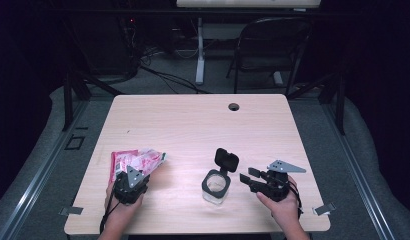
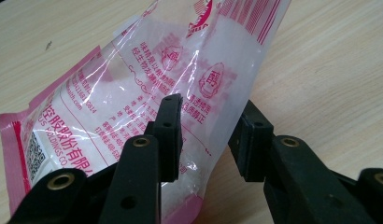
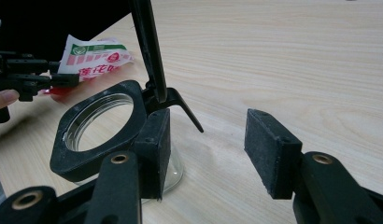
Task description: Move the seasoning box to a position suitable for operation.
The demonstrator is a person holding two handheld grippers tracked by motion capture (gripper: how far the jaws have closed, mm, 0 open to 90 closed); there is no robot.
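Note:
A pink and clear plastic bag point(image 1: 138, 161) with printed text lies at the table's near left. My left gripper point(image 1: 139, 173) is at its near end. In the left gripper view the bag point(image 2: 133, 93) passes between the jaws, which stand apart without pressing on it point(image 2: 208, 112). A clear jar point(image 1: 215, 189) with a black collar and a flipped-up black lid point(image 1: 226, 160) stands at the near middle. My right gripper point(image 1: 248, 175) is just right of it, open point(image 3: 206, 126), one jaw close to the jar's collar point(image 3: 63, 154) and nothing between the jaws.
The wooden table point(image 1: 193, 125) has a cable hole point(image 1: 234, 106) near its far edge. A black folding chair point(image 1: 270, 45) and a white desk leg point(image 1: 199, 50) stand beyond it. Dark floor lies on both sides.

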